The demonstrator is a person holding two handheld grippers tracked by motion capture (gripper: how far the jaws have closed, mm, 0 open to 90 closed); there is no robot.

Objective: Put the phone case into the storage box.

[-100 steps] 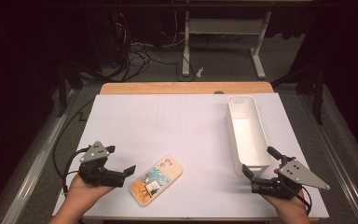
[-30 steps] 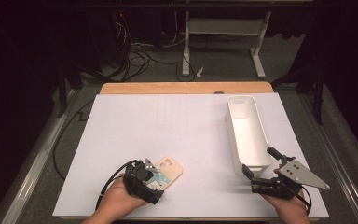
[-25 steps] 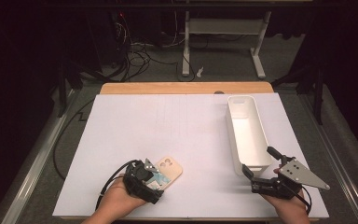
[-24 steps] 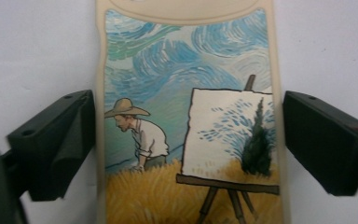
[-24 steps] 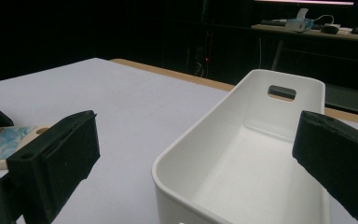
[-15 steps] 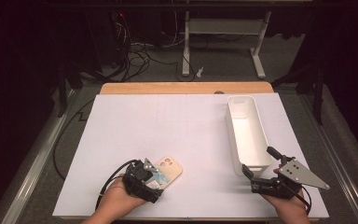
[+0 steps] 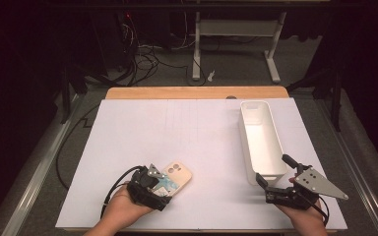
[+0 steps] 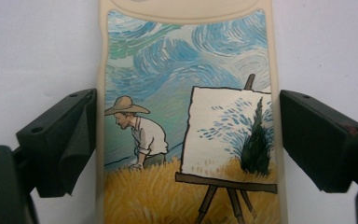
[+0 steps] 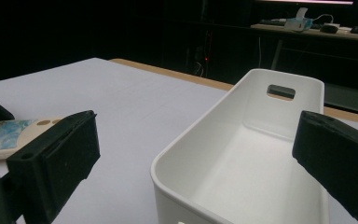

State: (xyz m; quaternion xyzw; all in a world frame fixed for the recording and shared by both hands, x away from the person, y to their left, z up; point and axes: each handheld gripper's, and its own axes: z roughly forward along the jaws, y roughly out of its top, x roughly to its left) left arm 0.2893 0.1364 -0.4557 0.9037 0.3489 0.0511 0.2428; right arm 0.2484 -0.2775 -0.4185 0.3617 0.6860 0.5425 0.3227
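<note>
A: Well, down at the near left of the white table top (image 7: 187, 142), the left gripper (image 7: 158, 194) sits over the near end of the cream phone case printed with a painter at an easel under a swirling blue sky (image 7: 174, 178).

B: And from the left gripper view that phone case (image 8: 186, 116) lies flat between the two black jaws. The left jaw's pad is right up against the case's edge, while a thin strip of table shows between the right jaw and the other edge. The jaws have just been closing in, but they aren't pinching it; it's a wide-spread straddle.

A: Agreed, the case rests flat on the table, camera end pointing away towards the far right.

B: Over on the near right, the right gripper (image 7: 274, 183) is in the person's other hand, just beside the near end of the long white plastic bin (image 7: 261, 140).

A: Its jaws are spread wide with nothing between them. In the right gripper view the bin (image 9: 242, 154) opens up ahead, bare inside, a handle slot in its far wall.

B: And the phone case (image 9: 9, 133) peeks in at the left there, well apart from the bin.
</note>
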